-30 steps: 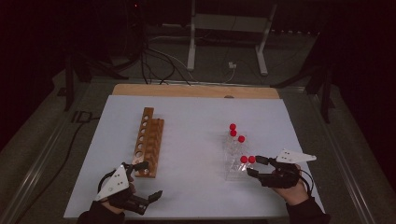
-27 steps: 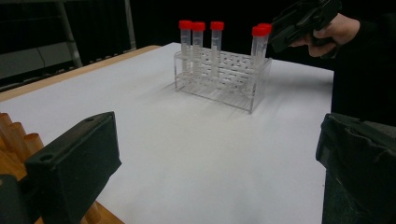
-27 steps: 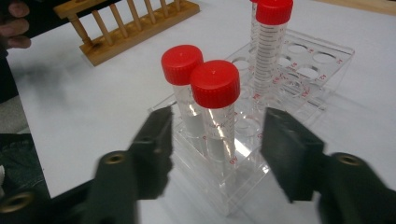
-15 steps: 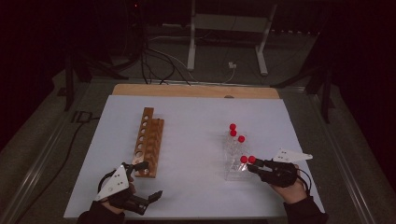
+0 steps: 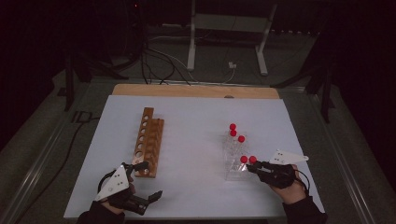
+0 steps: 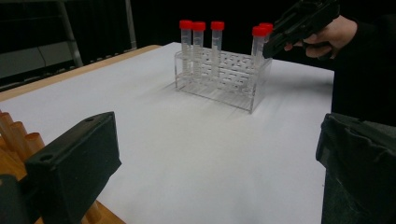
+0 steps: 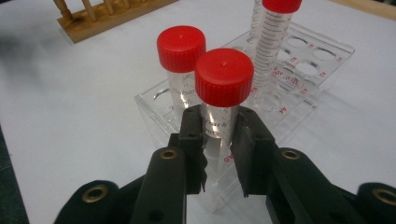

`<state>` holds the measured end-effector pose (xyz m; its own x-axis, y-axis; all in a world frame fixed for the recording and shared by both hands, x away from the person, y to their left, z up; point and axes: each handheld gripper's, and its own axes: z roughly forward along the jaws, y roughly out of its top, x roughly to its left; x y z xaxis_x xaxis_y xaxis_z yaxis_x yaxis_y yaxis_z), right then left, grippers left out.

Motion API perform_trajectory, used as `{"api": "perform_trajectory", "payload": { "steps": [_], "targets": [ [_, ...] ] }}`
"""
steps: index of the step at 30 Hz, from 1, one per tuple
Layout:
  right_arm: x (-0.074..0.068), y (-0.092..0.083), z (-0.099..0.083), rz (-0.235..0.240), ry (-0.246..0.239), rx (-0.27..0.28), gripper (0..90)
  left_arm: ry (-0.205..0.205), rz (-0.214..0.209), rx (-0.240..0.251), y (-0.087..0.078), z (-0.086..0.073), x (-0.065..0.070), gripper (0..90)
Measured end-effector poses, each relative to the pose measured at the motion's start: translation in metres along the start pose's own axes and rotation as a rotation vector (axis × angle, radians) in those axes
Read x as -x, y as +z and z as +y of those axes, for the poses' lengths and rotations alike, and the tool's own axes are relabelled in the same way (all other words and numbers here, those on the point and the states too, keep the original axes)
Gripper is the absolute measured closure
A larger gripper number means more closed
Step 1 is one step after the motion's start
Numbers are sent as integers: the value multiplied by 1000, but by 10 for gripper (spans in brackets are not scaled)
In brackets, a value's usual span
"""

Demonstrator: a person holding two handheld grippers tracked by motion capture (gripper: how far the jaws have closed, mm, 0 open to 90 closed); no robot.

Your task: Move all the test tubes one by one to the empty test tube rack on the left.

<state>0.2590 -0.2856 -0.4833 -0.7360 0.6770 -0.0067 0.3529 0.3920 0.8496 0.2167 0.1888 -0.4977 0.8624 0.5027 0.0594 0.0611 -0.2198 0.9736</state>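
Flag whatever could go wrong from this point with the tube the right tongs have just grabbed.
The right tongs have just been closing and now pinch the nearest red-capped tube just below its cap. Its neighbour tube stands very close, so a tilted lift might knock it. The clear rack looks light and could lift or slide along with the tube. The left tongs hang open beside the wooden rack, too far off to steady anything.
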Motion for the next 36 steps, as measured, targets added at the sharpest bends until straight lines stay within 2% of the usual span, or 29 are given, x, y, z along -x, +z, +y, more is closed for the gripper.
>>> {"api": "perform_trajectory", "payload": {
  "steps": [6, 11, 16, 23, 25, 27, 29, 32, 36],
  "targets": [
    [-1, -9, 6, -7, 6, 49, 748, -1, 1, -1, 0, 0, 0, 4],
    [0, -14, 10, 1, 15, 63, 749, -8, -1, -2, 0, 0, 0, 4],
    [2, -19, 15, 5, 13, 80, 749, -45, -12, 8, -1, 0, -4, 4],
    [5, -28, 26, 9, 19, 114, 749, -19, -7, 2, 0, 1, -1, 4],
    [6, -30, 28, 10, 17, 120, 749, -23, -9, 5, -1, 0, -2, 4],
    [7, -33, 33, 4, 12, 132, 750, -28, -4, 6, -1, 0, -2, 4],
    [10, -36, 40, -30, -1, 150, 749, -32, -11, 5, -1, 0, -2, 4],
    [11, -36, 44, -43, -4, 162, 749, -26, -24, -5, 0, 1, -1, 4],
    [11, -36, 52, -36, -11, 179, 749, -22, -27, -4, 2, 4, 2, 4]
  ]
}}
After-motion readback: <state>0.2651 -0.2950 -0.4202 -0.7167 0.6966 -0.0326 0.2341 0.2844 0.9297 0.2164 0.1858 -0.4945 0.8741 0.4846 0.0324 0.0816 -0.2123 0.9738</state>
